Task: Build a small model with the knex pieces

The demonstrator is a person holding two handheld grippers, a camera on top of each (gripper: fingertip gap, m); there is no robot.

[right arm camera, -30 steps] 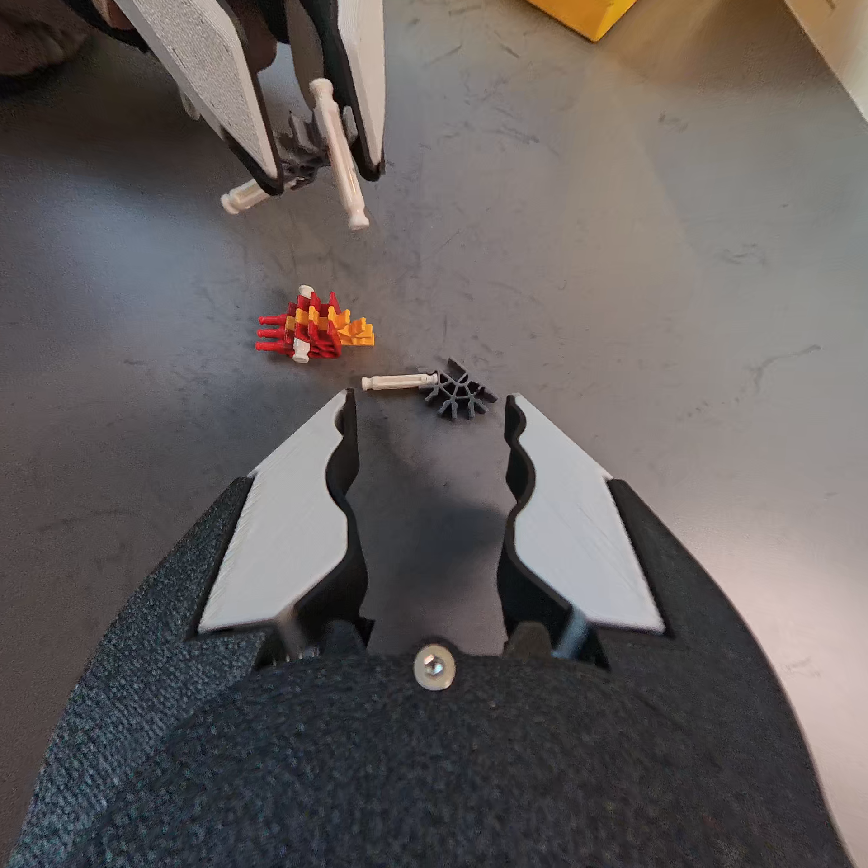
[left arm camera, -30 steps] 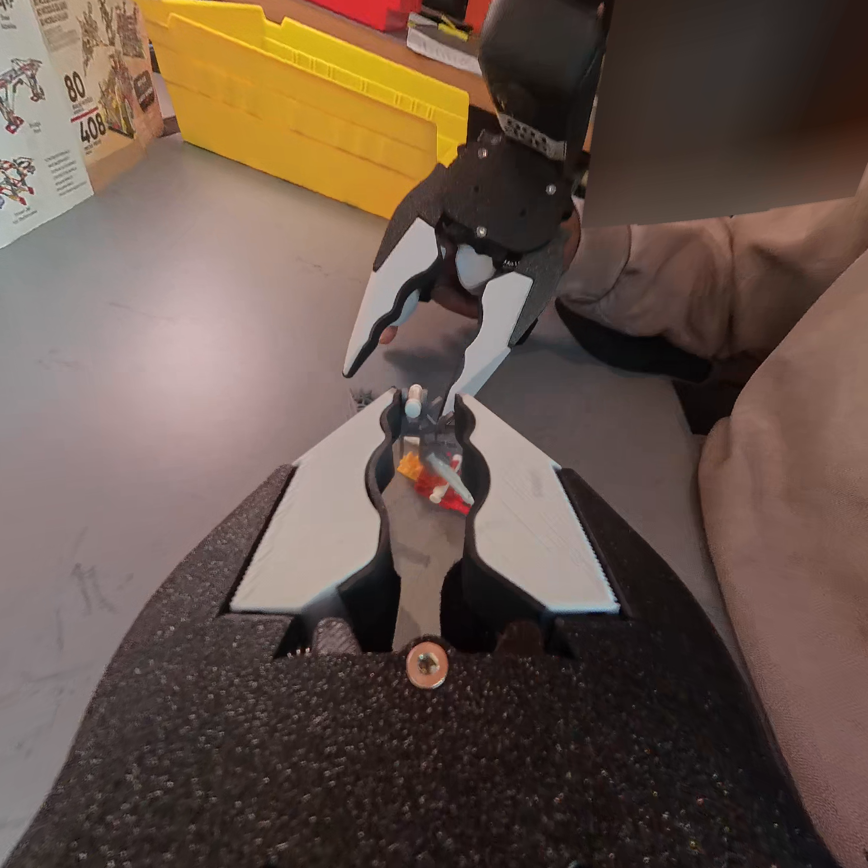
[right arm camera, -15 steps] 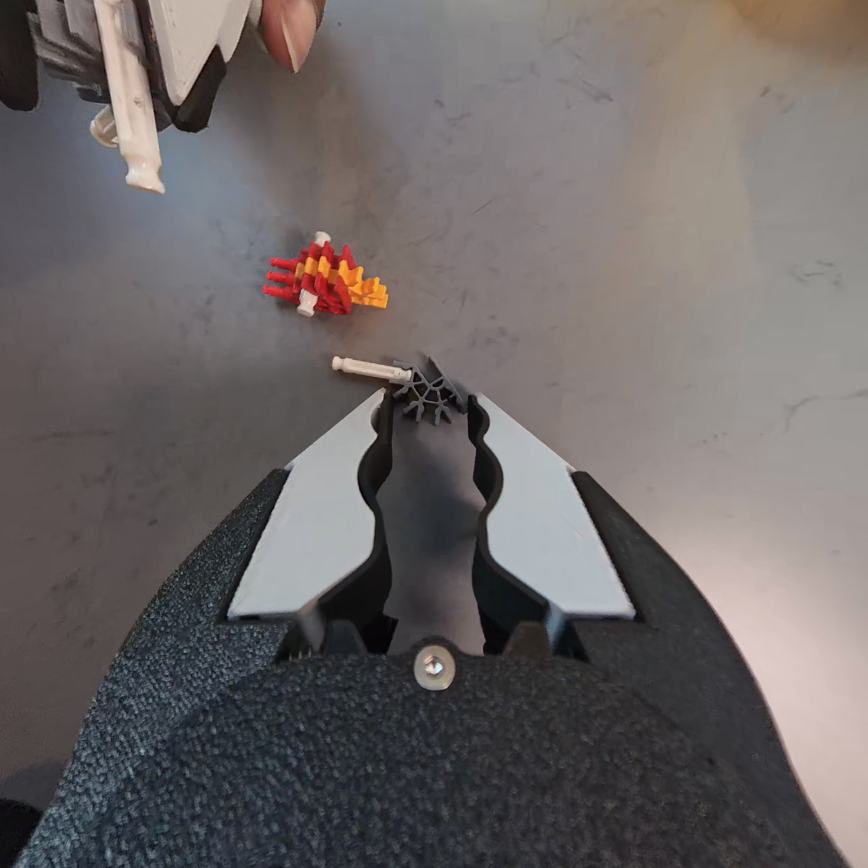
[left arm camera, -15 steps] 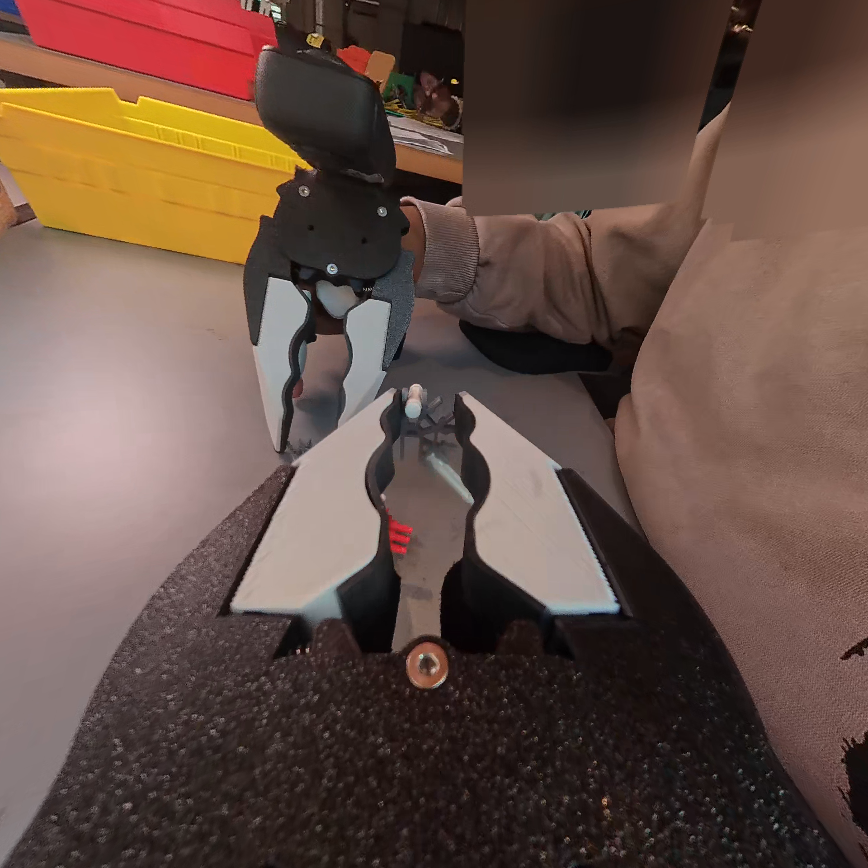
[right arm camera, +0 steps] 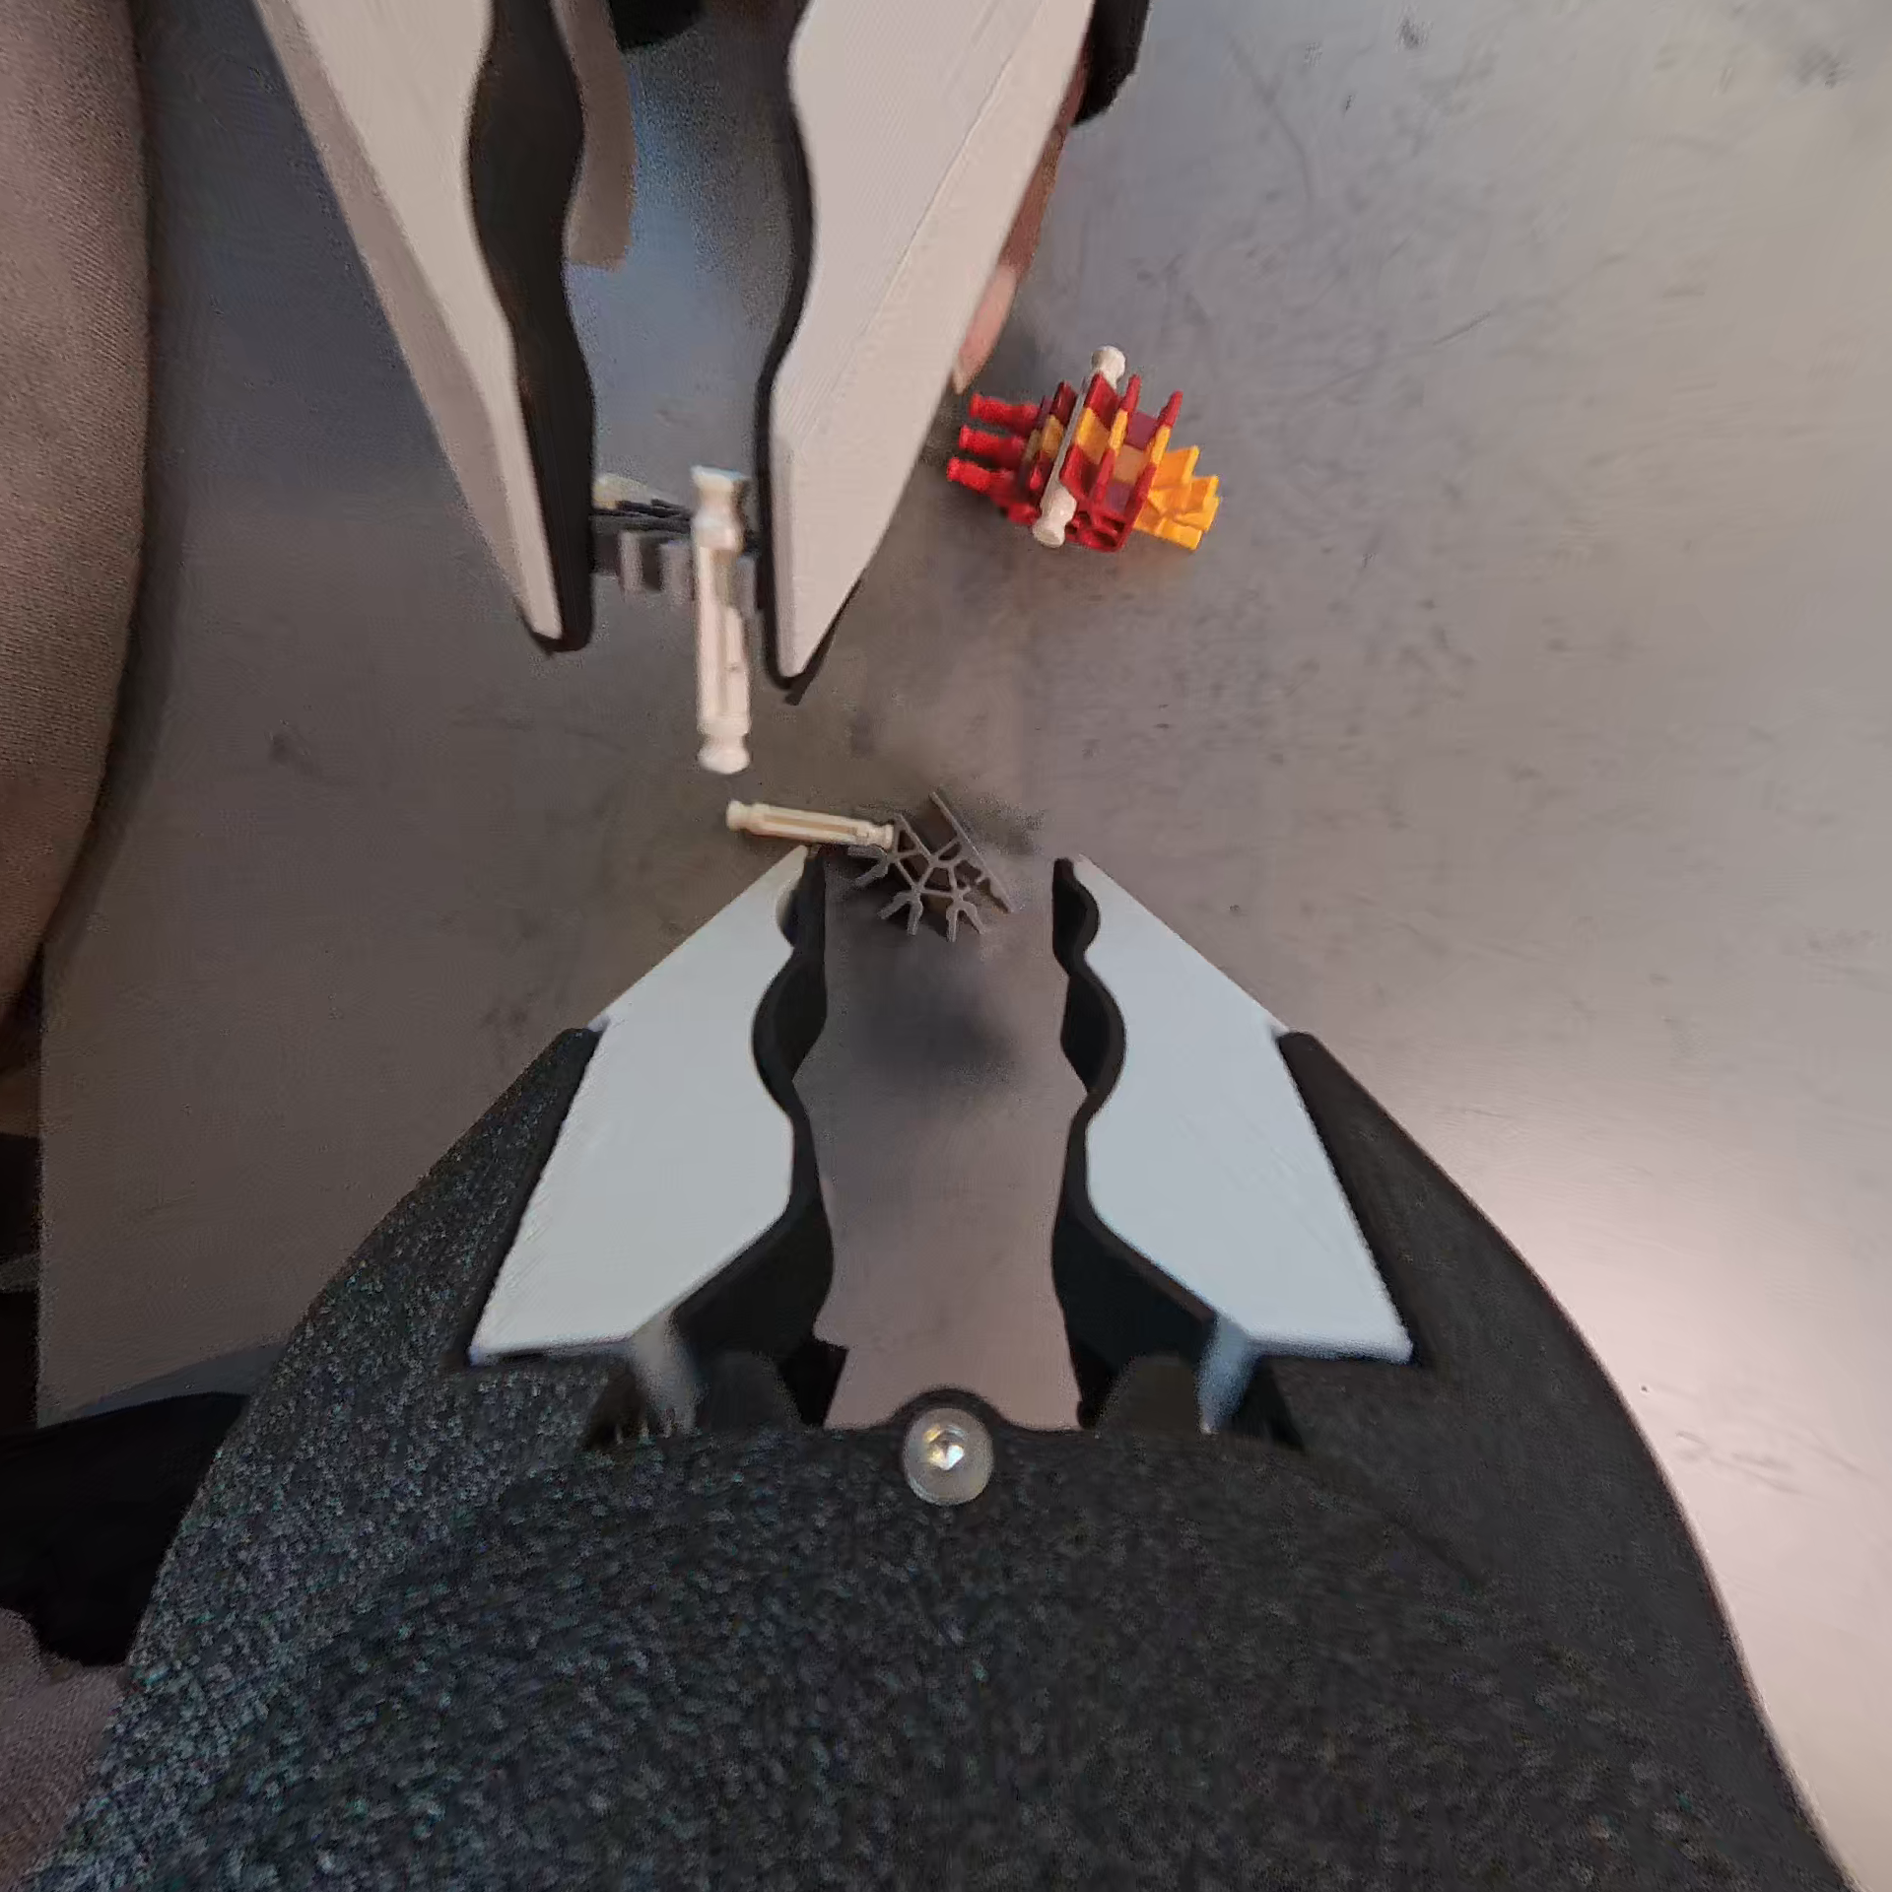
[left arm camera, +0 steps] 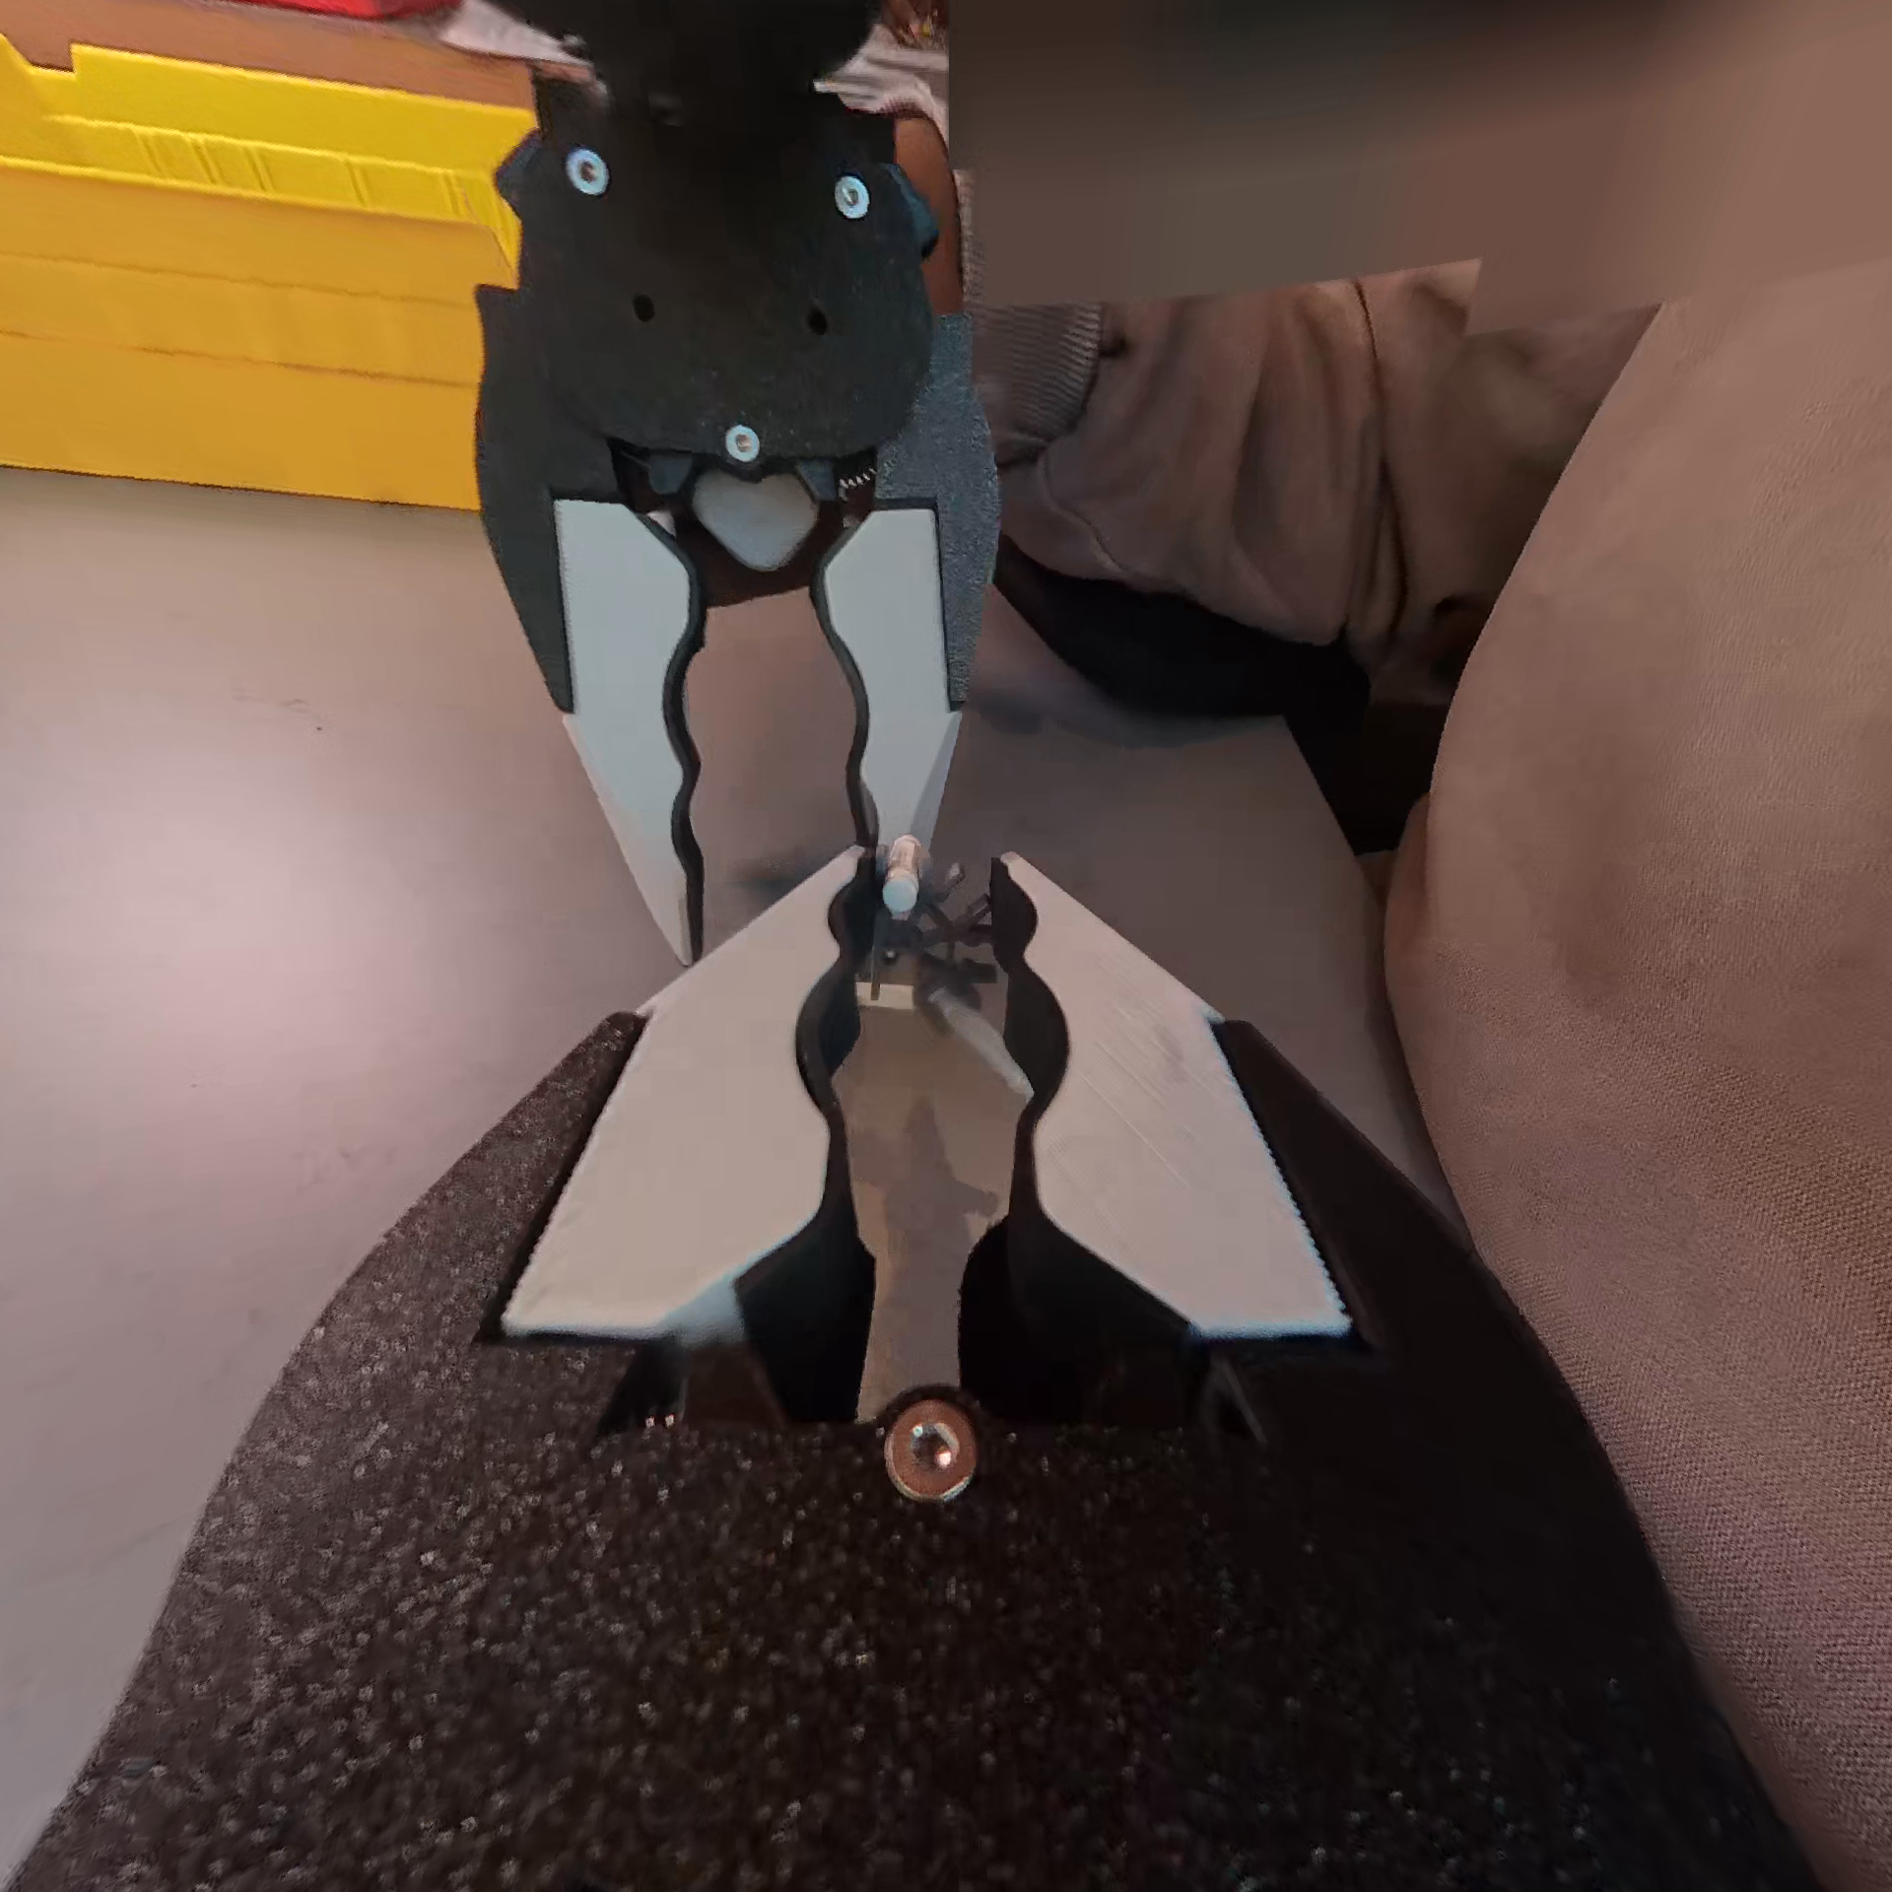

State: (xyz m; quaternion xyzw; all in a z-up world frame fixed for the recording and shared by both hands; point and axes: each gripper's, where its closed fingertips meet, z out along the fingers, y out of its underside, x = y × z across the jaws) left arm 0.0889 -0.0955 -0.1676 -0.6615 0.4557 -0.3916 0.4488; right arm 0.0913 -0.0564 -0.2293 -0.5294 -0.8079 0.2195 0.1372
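Between the two facing grippers, over a grey tabletop, small construction-toy parts are gathered. Left gripper: its jaws are clamped on a dark grey snowflake-shaped connector at the fingertips; a white rod fixed to that connector juts out past the tips toward the right gripper, and a second white rod end shows at the far side of the connector. In the right wrist view the same left gripper enters from the top, its connector pinched edge-on between the two pale fingers.

Right gripper: jaws apart, holding nothing. A second grey snowflake connector lies on the table just between its fingertips, nearer the left finger, not gripped. A white rod plugged into this connector points sideways past the left fingertip. The free end of the held rod hangs just above this lying rod, apart from it.

Beside the left gripper's finger, a cluster of red and orange connectors with a white rod through it rests on the table. Yellow bins stand behind; a brown sleeve shows at the side.
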